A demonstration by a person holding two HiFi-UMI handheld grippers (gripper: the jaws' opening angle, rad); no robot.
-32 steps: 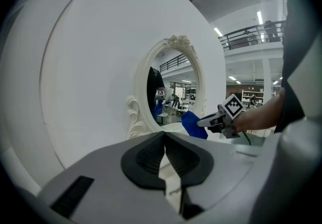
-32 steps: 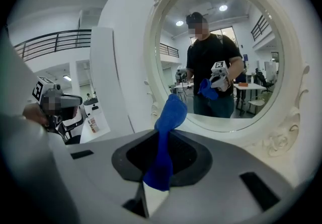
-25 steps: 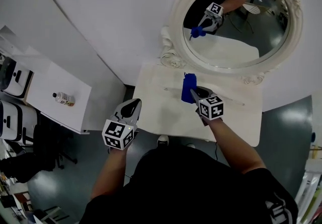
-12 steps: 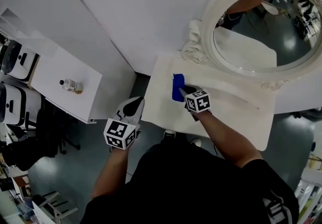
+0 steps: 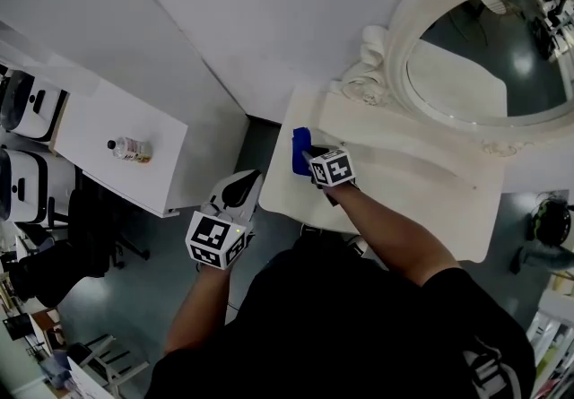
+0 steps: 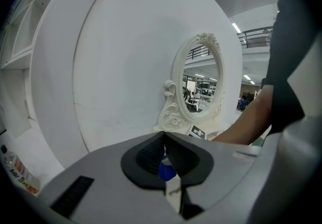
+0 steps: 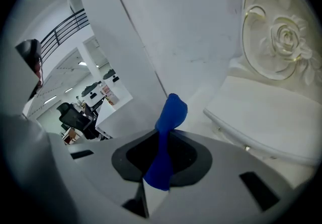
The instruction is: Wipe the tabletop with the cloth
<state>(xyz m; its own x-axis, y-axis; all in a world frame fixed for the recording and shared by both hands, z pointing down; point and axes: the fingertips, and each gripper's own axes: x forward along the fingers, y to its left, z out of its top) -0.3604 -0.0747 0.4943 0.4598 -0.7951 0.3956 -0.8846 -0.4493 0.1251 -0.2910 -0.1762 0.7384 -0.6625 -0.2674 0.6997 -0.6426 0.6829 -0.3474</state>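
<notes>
My right gripper [image 5: 309,156] is shut on a blue cloth [image 5: 300,151] at the far left end of the white tabletop [image 5: 413,200], near its back corner. In the right gripper view the cloth [image 7: 172,112] sticks up out of the shut jaws of the right gripper [image 7: 162,140], with the tabletop [image 7: 266,112] to the right. Off the table, over the floor to its left, my left gripper [image 5: 242,180] is held shut with nothing in it. From the left gripper view the left gripper [image 6: 164,140] points toward the table, and the cloth [image 6: 166,171] shows beyond its tips.
An ornate white oval mirror [image 5: 489,56] stands at the back of the table against the white wall; its rose-carved frame [image 7: 282,42] is close by. A white desk [image 5: 99,155] with a small bottle [image 5: 130,150] stands to the left, with chairs [image 5: 27,110] beside it.
My right gripper has slid the cloth leftward across the tabletop, from its middle to its left end. The left gripper has stayed where it was.
</notes>
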